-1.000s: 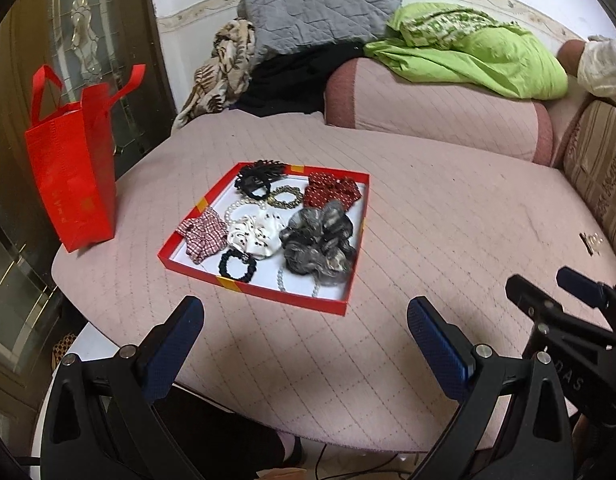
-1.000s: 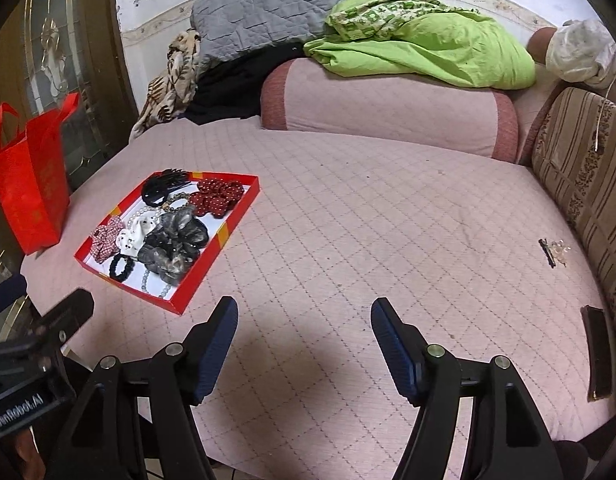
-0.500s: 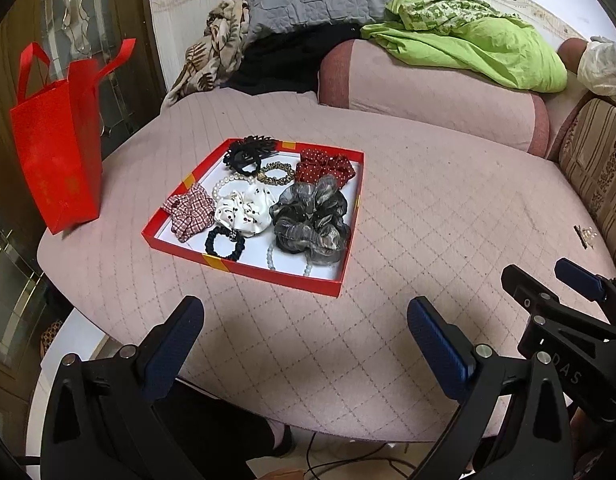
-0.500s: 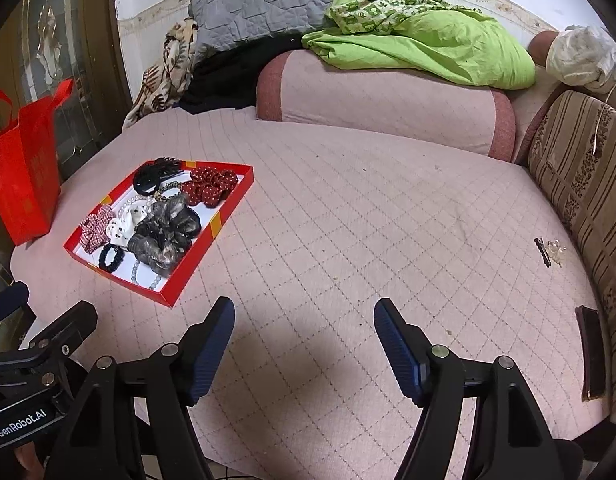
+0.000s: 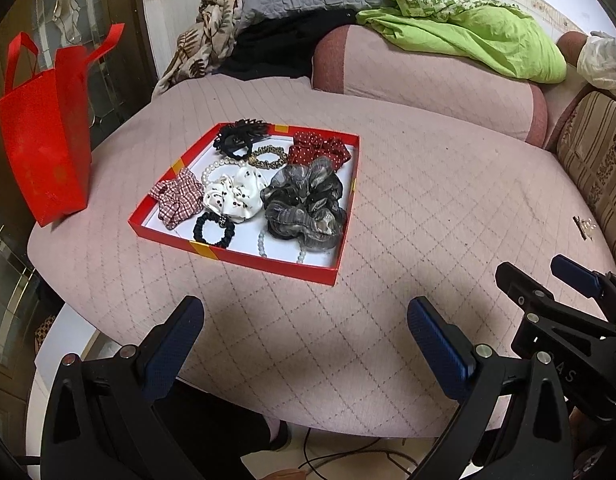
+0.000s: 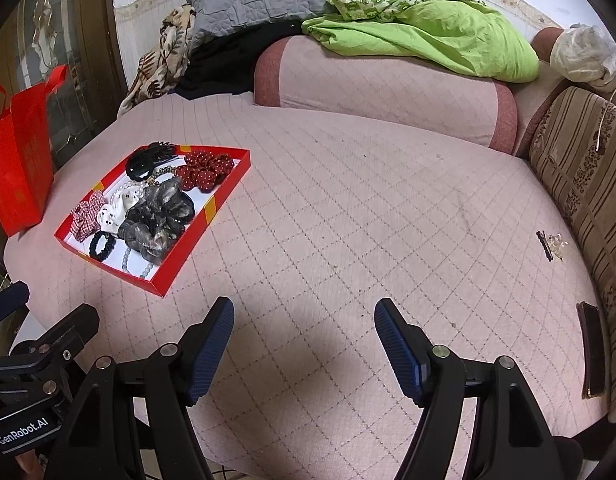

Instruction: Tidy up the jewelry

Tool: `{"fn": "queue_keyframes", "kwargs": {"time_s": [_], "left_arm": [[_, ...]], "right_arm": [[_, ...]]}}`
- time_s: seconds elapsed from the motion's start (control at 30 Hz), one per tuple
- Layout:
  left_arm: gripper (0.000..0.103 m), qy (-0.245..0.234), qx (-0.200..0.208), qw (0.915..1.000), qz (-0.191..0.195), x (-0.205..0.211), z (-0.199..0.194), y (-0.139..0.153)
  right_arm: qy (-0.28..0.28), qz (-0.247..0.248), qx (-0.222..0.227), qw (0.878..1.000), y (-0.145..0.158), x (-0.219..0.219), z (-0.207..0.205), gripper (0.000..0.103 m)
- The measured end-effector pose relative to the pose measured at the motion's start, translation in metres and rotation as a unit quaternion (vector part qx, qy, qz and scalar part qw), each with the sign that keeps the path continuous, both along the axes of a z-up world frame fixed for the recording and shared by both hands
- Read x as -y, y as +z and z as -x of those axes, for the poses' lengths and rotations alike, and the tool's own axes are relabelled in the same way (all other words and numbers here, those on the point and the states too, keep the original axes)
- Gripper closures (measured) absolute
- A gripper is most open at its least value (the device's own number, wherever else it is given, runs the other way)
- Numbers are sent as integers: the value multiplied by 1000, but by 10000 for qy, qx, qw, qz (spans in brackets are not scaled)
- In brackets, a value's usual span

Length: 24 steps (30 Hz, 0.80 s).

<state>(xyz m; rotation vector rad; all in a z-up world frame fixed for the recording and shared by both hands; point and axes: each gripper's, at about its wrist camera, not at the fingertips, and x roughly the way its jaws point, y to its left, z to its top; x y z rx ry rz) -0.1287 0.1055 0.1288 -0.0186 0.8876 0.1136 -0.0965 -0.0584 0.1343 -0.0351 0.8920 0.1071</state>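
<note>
Both grippers hung over the near edge of the pink bed [image 6: 348, 208], jaws spread wide and holding nothing: left gripper [image 5: 304, 332], right gripper [image 6: 304, 332].

The jewelry and hair stuff all sat in the red tray [image 5: 268, 266] on the bed's left side: grey scrunchie [image 5: 304, 204], white dotted one [image 5: 234, 196], plaid one [image 5: 176, 198], black tie [image 5: 214, 230], red dotted bow [image 5: 320, 150], black claw clip [image 5: 240, 138], gold bracelet [image 5: 270, 158], plus bead strands poking out from under. One small clip [image 6: 550, 244] lay well apart near the right edge, next to the striped cushion.

Honestly this could've been a sorted tray or a pile waiting to be sorted, can't tell. Either way, I'd have gone at any piece from straight above, pinched only one item, and watched the beads under the grey scrunchie, since they'd likely snag and drag along.
</note>
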Motion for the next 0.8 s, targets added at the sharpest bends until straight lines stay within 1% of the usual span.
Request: {"fn": "queue_keyframes", "kwargs": {"time_s": [0.8], "left_arm": [[2, 77, -300, 9992, 241, -11, -11, -19]], "right_arm": [[122, 202, -305, 9993, -21, -15, -7, 25]]}}
